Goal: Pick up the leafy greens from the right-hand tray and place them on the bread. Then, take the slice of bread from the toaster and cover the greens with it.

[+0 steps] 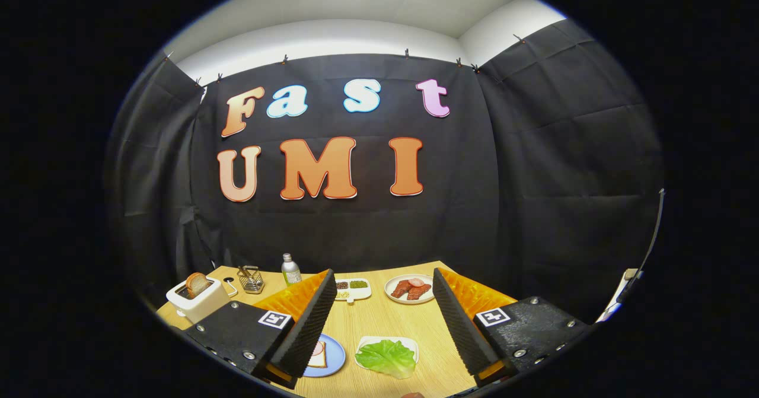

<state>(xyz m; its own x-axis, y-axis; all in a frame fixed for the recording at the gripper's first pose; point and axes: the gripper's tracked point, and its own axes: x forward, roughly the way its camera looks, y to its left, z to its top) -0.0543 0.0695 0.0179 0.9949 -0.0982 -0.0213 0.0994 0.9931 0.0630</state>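
Observation:
The leafy greens point(386, 357) lie on a small white tray point(408, 344) on the wooden table, low between my fingers. To their left a blue plate point(337, 357) carries a slice of bread point(317, 358) with a pink slice of meat on top, partly hidden by my left finger point(305, 327). A white toaster point(197, 298) stands at the far left with a slice of bread point(196, 283) sticking up out of it. My gripper point(382, 285) is open and held above the table, with nothing between its fingers.
Beyond the fingers stand a white plate of meat pieces point(409, 289), a white divided dish of beans point(351, 289), a small bottle point(290, 270) and a wire holder point(251, 279). The table ends at the black cloth wall behind.

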